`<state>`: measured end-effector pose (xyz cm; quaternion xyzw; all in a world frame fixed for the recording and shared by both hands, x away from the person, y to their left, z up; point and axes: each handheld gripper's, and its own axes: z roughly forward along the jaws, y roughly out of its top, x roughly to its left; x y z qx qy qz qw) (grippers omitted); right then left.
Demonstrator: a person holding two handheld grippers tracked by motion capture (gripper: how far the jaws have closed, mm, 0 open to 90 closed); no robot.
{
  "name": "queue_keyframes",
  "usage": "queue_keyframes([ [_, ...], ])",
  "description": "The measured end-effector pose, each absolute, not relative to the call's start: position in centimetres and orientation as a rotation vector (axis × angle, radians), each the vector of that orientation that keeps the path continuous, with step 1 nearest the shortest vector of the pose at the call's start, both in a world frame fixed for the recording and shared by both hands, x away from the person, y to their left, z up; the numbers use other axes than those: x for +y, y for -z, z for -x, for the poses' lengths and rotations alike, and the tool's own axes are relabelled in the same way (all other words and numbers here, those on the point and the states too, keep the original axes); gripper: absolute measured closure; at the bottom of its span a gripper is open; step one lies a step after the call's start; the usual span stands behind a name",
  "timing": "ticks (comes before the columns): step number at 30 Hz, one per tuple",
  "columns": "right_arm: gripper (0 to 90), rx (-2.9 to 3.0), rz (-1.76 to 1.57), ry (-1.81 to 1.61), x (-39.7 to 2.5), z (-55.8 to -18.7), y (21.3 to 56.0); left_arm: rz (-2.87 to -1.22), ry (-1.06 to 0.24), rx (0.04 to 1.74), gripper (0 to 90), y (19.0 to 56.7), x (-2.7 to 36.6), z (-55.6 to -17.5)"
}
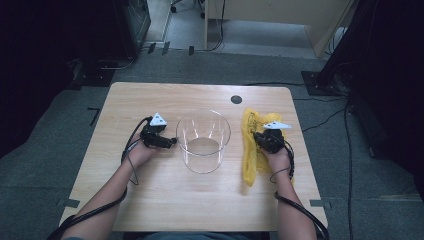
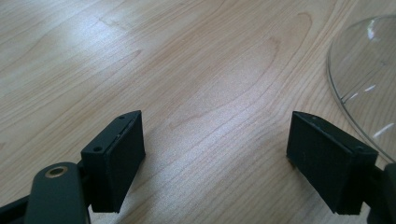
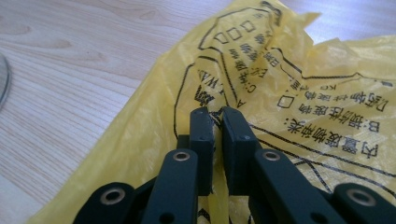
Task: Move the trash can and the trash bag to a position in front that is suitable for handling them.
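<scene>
Here, one bag [image 3: 299,93], one bowl [image 1: 203,140].

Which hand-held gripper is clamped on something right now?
The right hand-held gripper: its jaws pinch the yellow plastic bag. The left hand-held gripper is wide open over bare table.

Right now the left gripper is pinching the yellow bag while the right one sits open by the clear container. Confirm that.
Sides swapped. The right gripper pinches the yellow bag, as the right gripper view shows; the left gripper sits open by the clear container.

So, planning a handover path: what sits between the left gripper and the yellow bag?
In the high view, the clear round container stands between the left gripper and the yellow bag, on the wooden table.
</scene>
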<state>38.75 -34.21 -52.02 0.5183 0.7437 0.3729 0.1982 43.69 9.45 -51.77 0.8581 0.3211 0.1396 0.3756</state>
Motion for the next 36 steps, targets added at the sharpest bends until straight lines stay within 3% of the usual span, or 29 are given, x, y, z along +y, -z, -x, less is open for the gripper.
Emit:
queue_keyframes([
  [4, 90.0, 2.138, -1.475, -1.049, -34.6, -39.0, 51.7, -2.203, -0.348, 0.798, 18.8, 51.8, 9.3, -44.0],
  [36, 90.0, 2.152, -1.436, -1.267, -34.4, -38.5, 46.6, -2.156, -0.205, 0.765, 18.8, 47.9, 9.9, -43.7],
])
